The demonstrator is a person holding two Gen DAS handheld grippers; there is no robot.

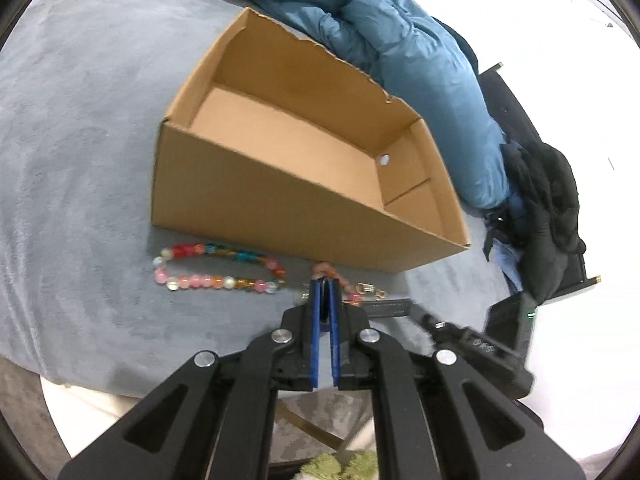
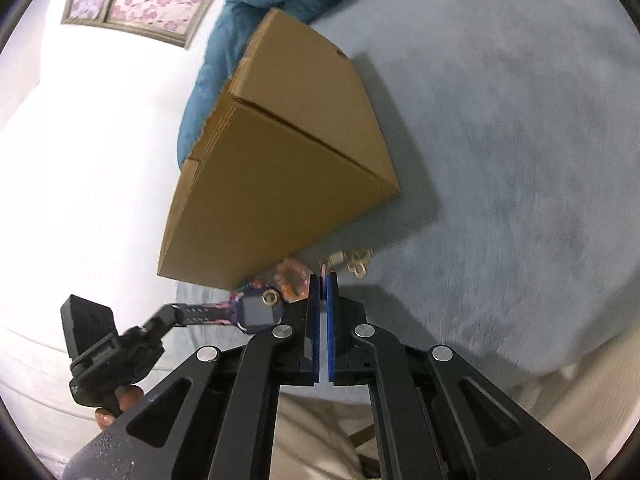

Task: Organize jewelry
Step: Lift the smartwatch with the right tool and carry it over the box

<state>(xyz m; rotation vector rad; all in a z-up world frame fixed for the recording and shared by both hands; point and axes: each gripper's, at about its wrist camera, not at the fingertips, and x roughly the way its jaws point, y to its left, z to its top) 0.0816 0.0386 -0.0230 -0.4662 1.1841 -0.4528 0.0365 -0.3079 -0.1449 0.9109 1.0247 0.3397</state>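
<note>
My left gripper (image 1: 325, 282) and right gripper (image 2: 323, 278) both have fingers pressed nearly together, tips low over the grey blanket (image 1: 80, 128) just beside the open cardboard box (image 1: 280, 208), whose near wall flanks a multicoloured bead bracelet (image 1: 216, 268) and gold clasps (image 2: 352, 261).

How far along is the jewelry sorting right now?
Nothing looks done: the cardboard box is empty inside. Both grippers look shut at the pink beaded piece in front of the box; whether either grips it is unclear. Still outside on the grey blanket: multicolored bead bracelet, gold clasps, purple watch.
</note>
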